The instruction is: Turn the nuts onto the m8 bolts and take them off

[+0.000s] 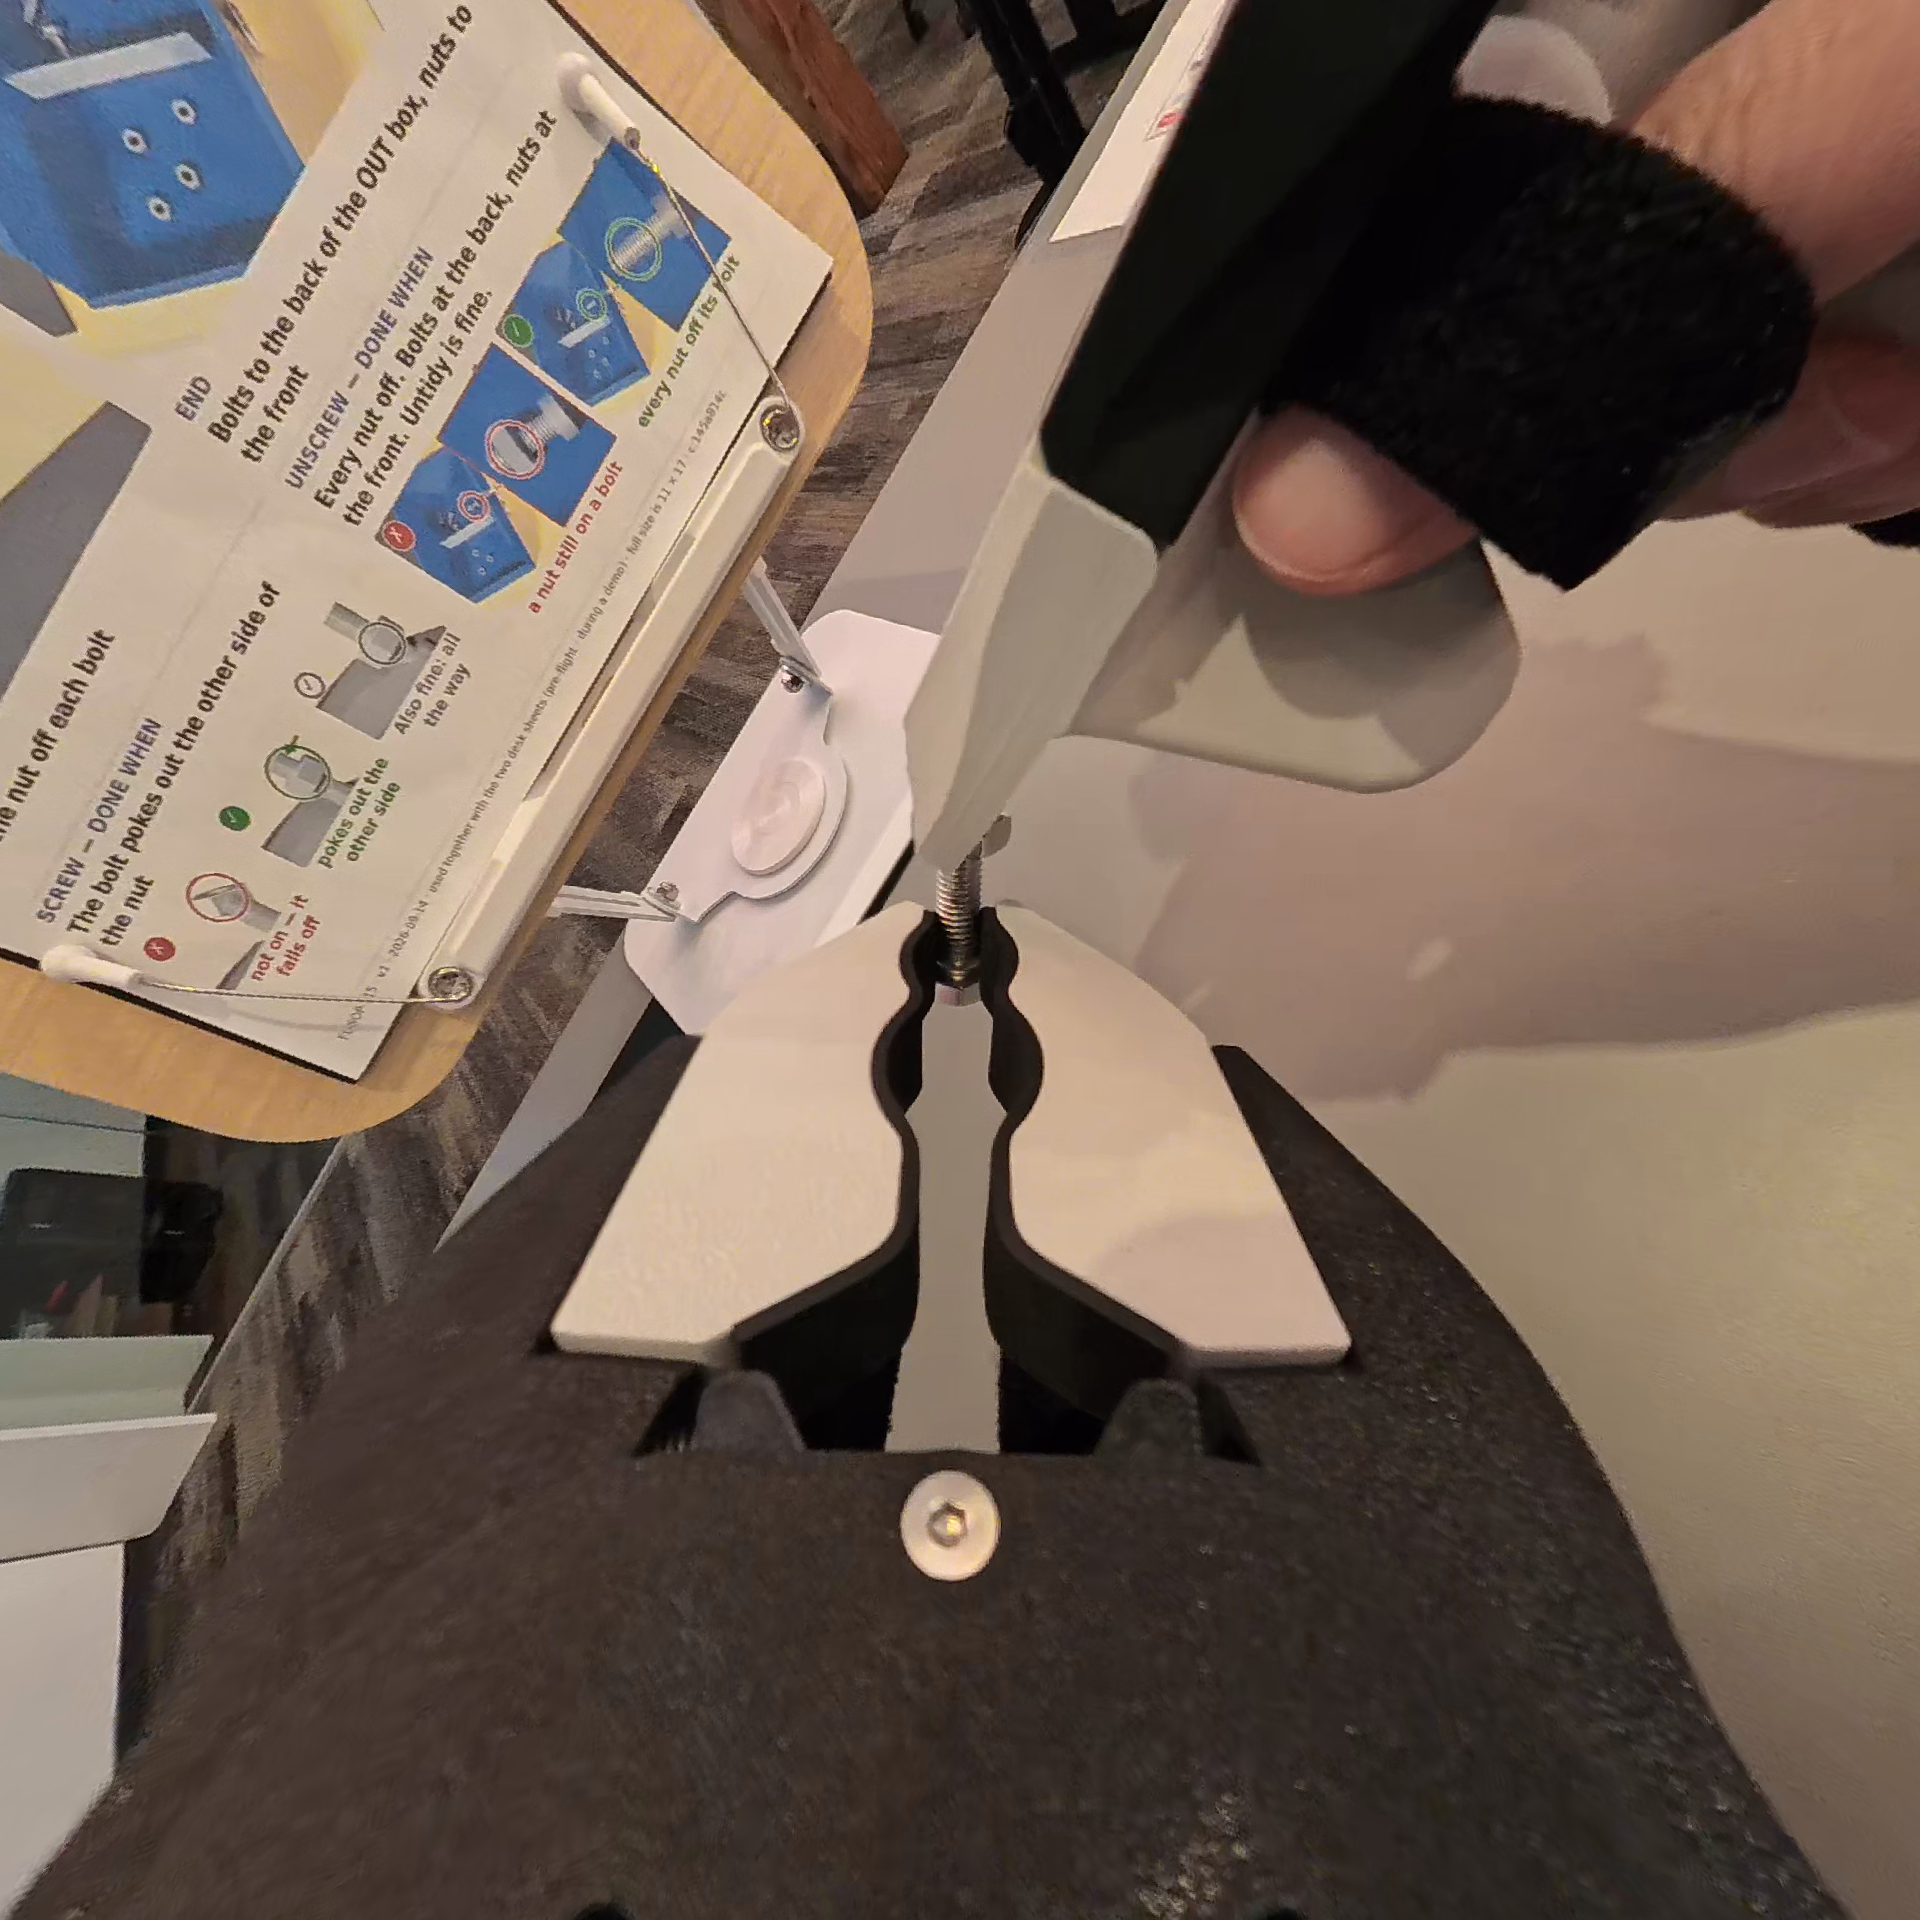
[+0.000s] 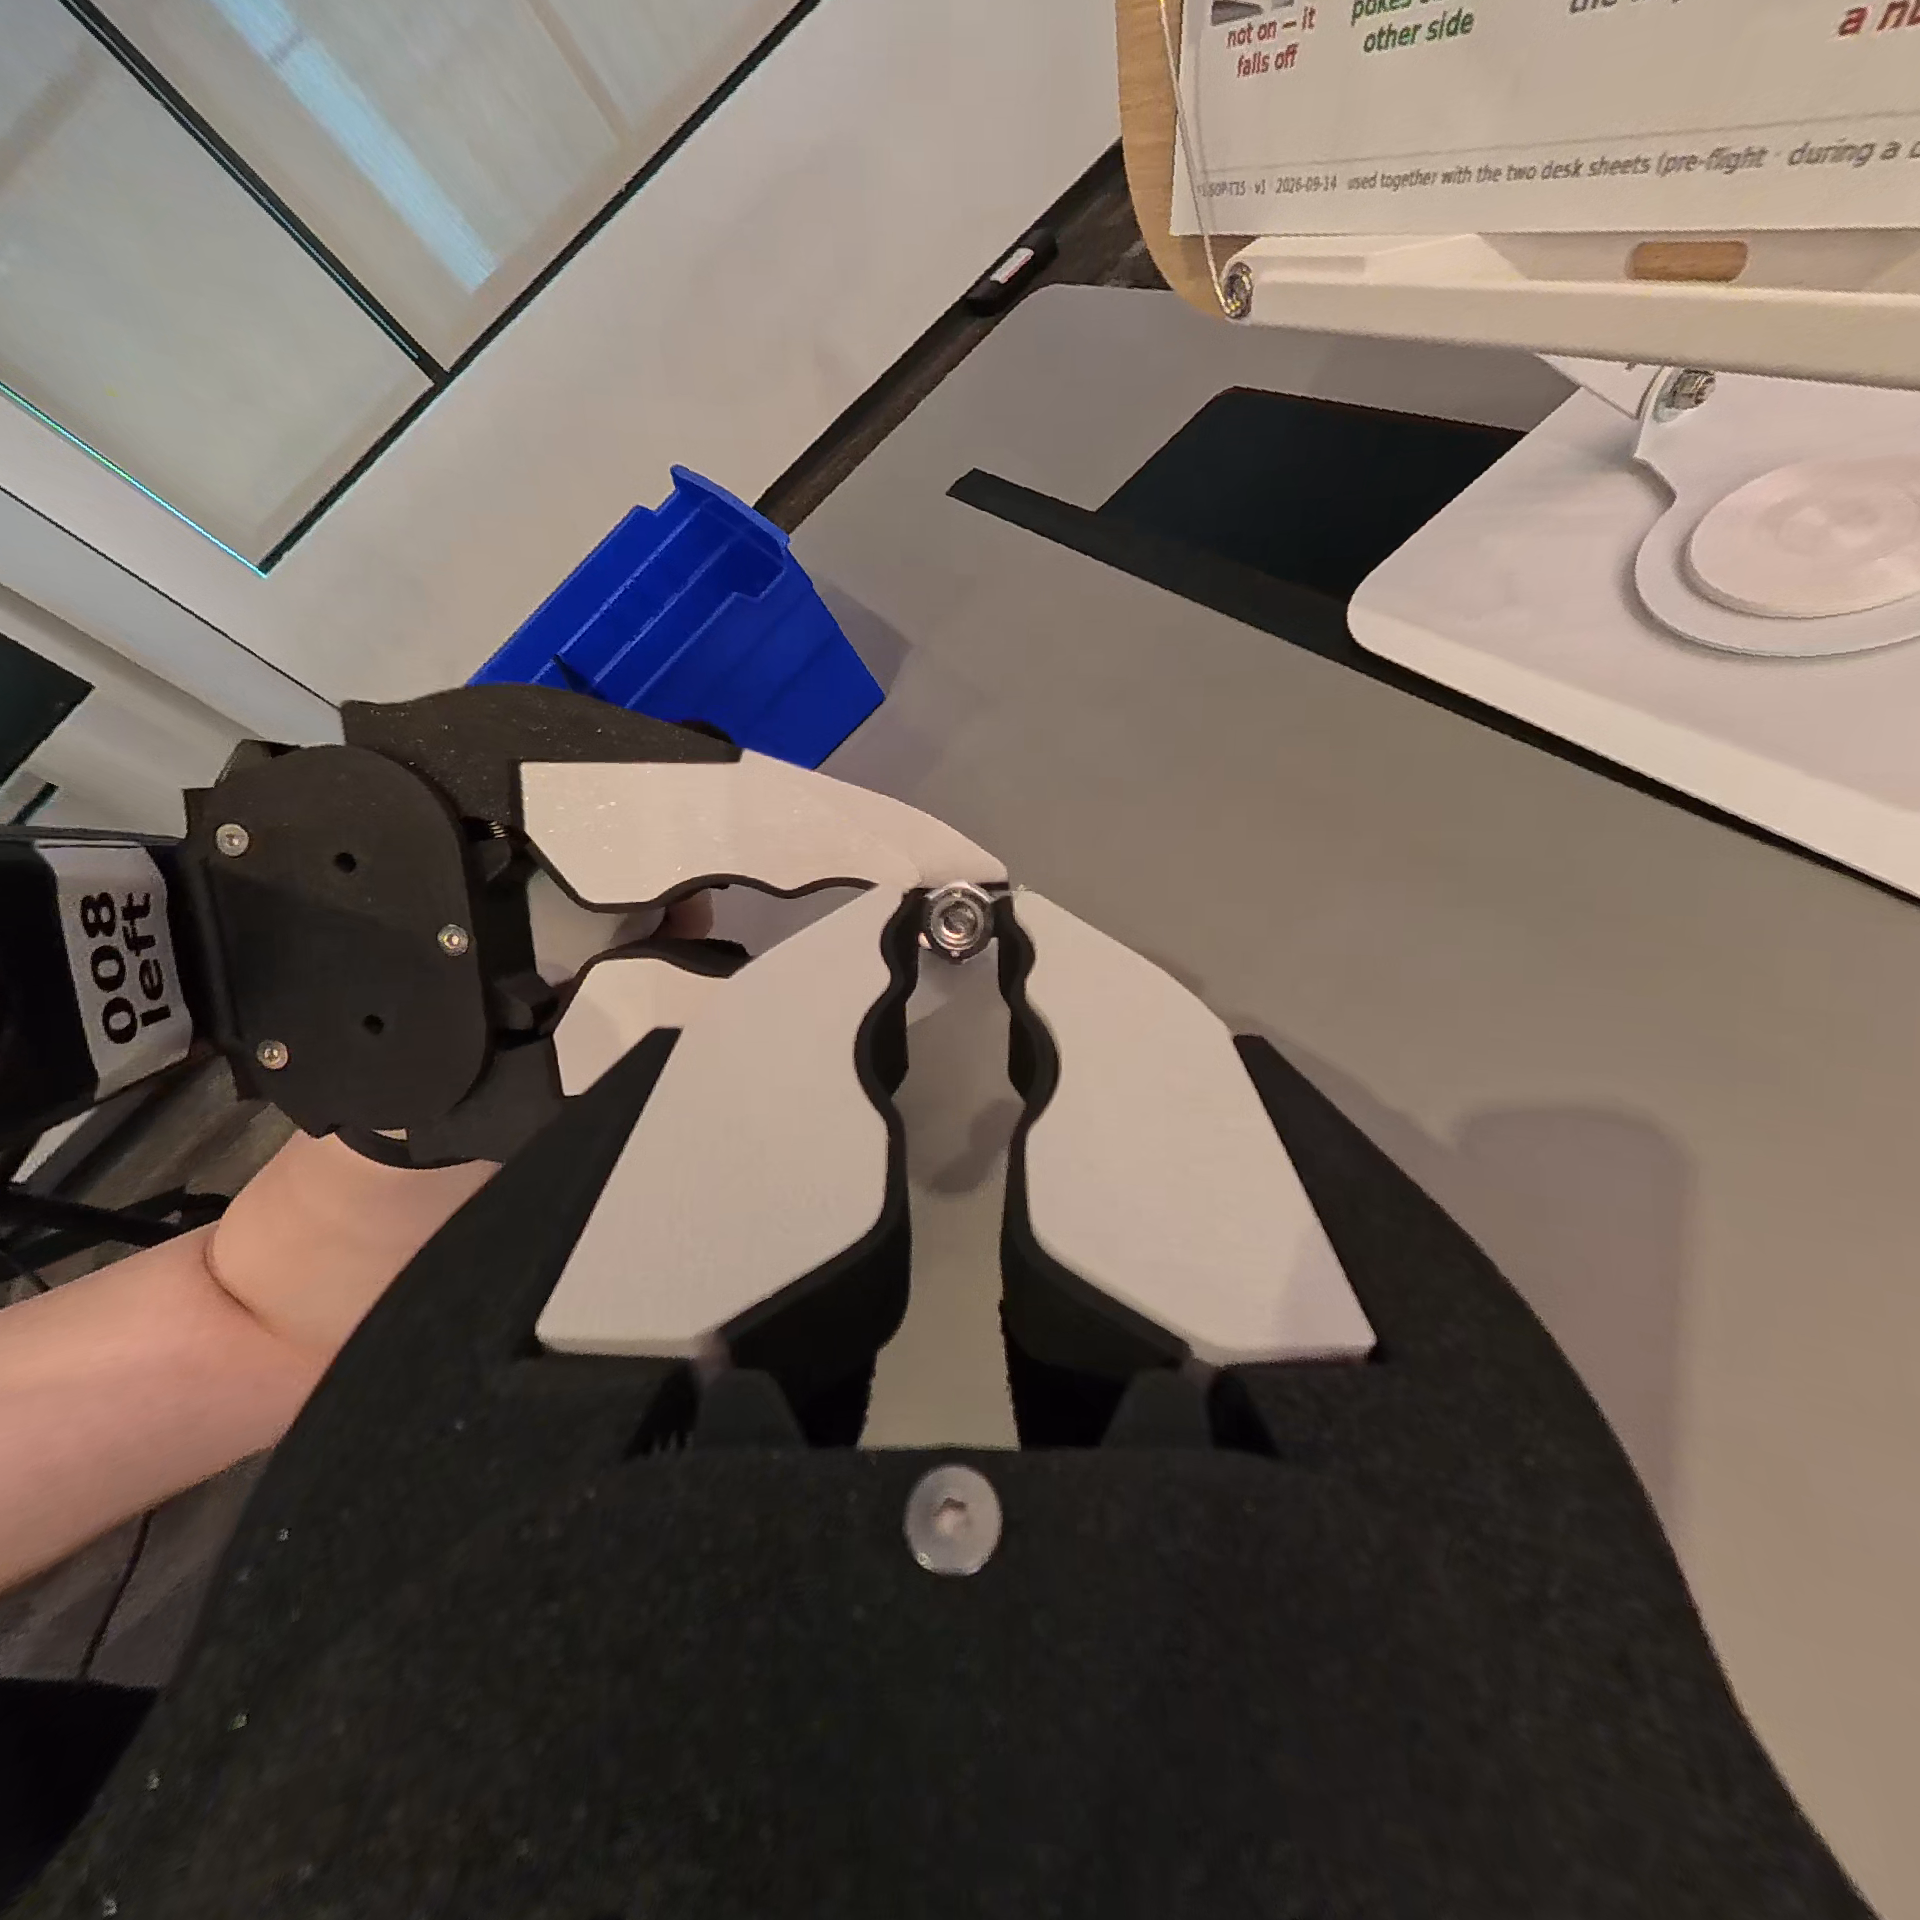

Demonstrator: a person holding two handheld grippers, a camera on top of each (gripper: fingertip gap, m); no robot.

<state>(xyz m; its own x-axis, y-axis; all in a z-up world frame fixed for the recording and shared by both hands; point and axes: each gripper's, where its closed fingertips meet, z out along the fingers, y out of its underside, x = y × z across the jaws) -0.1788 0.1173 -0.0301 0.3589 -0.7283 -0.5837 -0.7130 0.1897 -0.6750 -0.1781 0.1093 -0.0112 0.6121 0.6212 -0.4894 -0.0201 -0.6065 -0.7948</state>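
Left gripper [image 1: 954, 961] pinches bolt [image 1: 953, 914] head above table [image 1: 1558, 1195]; right gripper [image 2: 956, 914] clamps nut [image 2: 957, 921] at bolt's far end. Risk: misaligned axes cross-thread; loosened pinch drops nut.

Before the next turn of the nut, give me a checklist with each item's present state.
1. Left tool shut on the bolt: ok.
2. Right tool shut on the nut: ok.
3. Nut engaged on the thread: ok; bare thread shows between the two tools.
4. Nut square to the bolt, not cross-threaded: cannot tell.
5. Blue bin out of the tools' way: ok; it sits off to the side, behind the left tool.
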